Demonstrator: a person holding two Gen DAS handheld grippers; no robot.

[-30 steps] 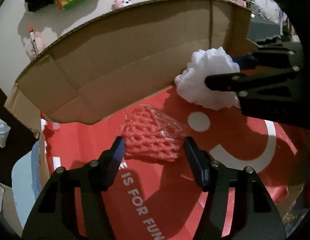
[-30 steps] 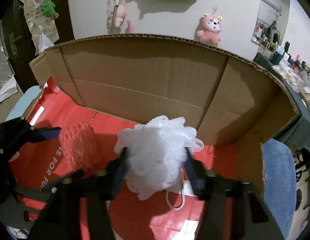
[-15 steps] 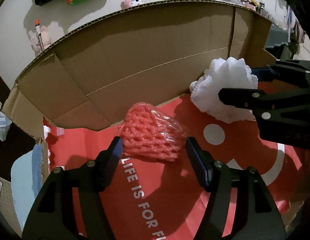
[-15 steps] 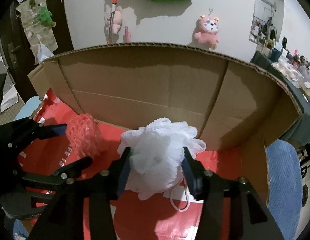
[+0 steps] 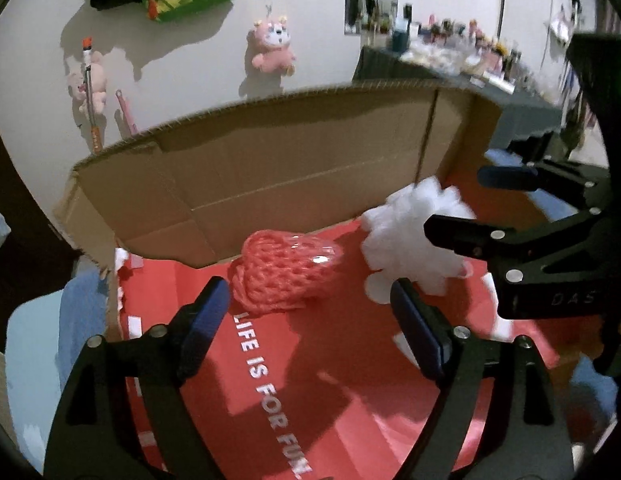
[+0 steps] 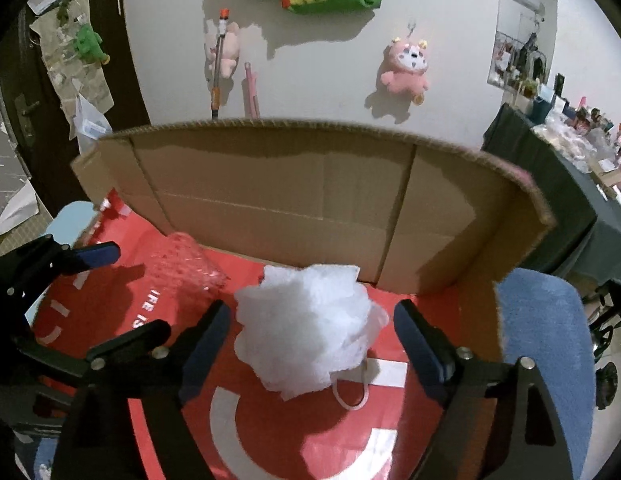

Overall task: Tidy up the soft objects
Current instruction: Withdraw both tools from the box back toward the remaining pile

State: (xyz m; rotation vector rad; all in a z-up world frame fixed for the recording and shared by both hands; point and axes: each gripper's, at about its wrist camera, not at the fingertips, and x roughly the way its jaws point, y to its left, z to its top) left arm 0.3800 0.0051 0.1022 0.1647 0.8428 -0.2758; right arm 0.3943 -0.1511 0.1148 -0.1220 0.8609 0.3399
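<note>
Both grippers empty, jaws wide, over the red sheet w/ puff and net laid down.

Puff (image 6: 306, 320) lies on sheet (image 6: 310, 440) just in front of cardboard wall (image 6: 310, 200); net (image 5: 284, 276) beside it, nearer the wall's left end. Left gripper (image 5: 310, 308) and right gripper (image 6: 310, 336): jaws spread, holding nothing. Risks: puff's cord loop may snag a jaw; arms crowd, could knock wall. Hidden: wall's far side, what's under sheet; right-wrist edges blurred.
</note>
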